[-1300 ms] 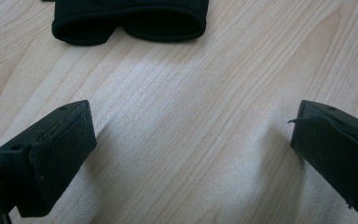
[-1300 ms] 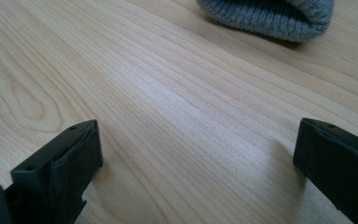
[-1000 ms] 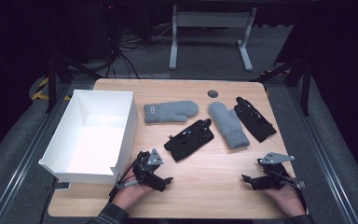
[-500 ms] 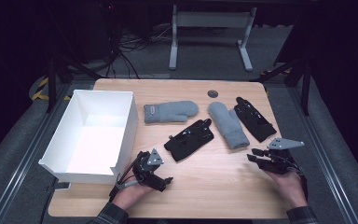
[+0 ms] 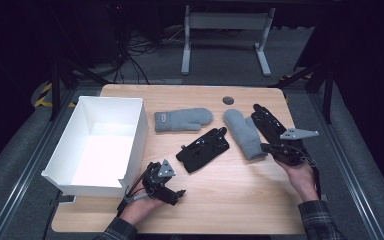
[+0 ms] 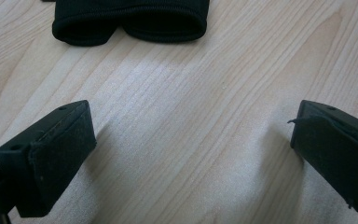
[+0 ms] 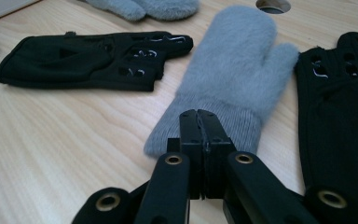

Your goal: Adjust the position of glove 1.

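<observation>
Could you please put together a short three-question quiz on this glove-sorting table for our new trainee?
1. True or false: the right gripper has its jaws pressed together with nothing between them.
2. How many gloves lie on the table? A) two B) four C) six
3. Fill in: the white box stands at the table's ____ side in the high view.

Key:
1. True; its tips point at the cuff of the grey mitten.
2. B; two grey mittens and two black gloves, one mid-table and one by the right gripper.
3. Left, near the open left gripper.
</observation>
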The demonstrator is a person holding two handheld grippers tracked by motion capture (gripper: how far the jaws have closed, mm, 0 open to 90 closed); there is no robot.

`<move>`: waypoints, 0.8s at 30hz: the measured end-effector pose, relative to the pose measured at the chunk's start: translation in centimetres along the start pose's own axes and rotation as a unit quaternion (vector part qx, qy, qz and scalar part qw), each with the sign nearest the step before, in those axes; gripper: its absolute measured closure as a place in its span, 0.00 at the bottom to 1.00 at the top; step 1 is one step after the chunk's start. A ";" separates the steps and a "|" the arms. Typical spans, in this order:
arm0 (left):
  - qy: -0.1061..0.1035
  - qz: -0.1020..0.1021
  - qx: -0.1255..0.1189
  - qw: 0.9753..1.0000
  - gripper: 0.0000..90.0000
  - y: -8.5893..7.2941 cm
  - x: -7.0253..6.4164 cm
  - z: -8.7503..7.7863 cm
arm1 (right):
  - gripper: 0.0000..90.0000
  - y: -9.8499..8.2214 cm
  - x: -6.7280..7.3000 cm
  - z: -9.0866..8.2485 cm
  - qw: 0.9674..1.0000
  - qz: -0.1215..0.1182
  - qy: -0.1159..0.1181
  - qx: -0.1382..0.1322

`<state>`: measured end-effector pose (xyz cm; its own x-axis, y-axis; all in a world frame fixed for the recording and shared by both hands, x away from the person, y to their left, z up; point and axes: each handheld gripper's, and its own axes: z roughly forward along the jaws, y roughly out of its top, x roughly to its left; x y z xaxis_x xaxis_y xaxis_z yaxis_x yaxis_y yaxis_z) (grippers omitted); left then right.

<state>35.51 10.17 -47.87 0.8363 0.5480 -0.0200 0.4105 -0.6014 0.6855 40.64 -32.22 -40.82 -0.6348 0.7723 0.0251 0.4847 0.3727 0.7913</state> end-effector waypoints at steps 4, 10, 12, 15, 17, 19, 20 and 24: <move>0.000 0.000 0.000 1.000 0.00 0.0 0.0 0.0 | 1.00 0.7 -0.5 1.2 1.000 0.000 -0.003 0.005; -0.001 0.000 0.000 1.000 0.00 0.0 0.0 0.0 | 1.00 0.6 -1.3 3.0 1.000 0.005 -0.008 0.017; -0.001 0.000 0.000 1.000 0.00 0.0 0.0 0.0 | 1.00 0.5 -1.4 3.2 1.000 0.004 -0.008 0.021; 0.000 0.000 0.000 1.000 0.00 0.0 0.0 0.0 | 1.00 0.2 -1.7 3.9 0.999 0.002 -0.010 0.037; 0.000 -0.001 0.000 1.000 0.00 0.0 0.0 0.0 | 1.00 0.0 -1.7 4.3 0.999 0.003 -0.006 0.052; 0.000 0.000 0.000 1.000 0.00 0.0 0.0 0.0 | 1.00 0.0 -1.5 4.4 0.998 -0.001 -0.007 0.056; 0.000 -0.001 0.000 1.000 0.00 0.0 0.0 0.0 | 1.00 0.0 -1.5 4.4 0.998 -0.002 -0.008 0.058; 0.000 -0.001 0.000 1.000 0.00 0.0 0.0 0.0 | 1.00 -0.1 -1.3 4.2 0.998 -0.007 -0.004 0.064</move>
<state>35.49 10.17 -47.87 0.8352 0.5496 -0.0212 0.4121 -0.5998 0.6859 43.96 -31.06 -43.50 -0.6374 0.7705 0.0105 0.5500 0.4454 0.7065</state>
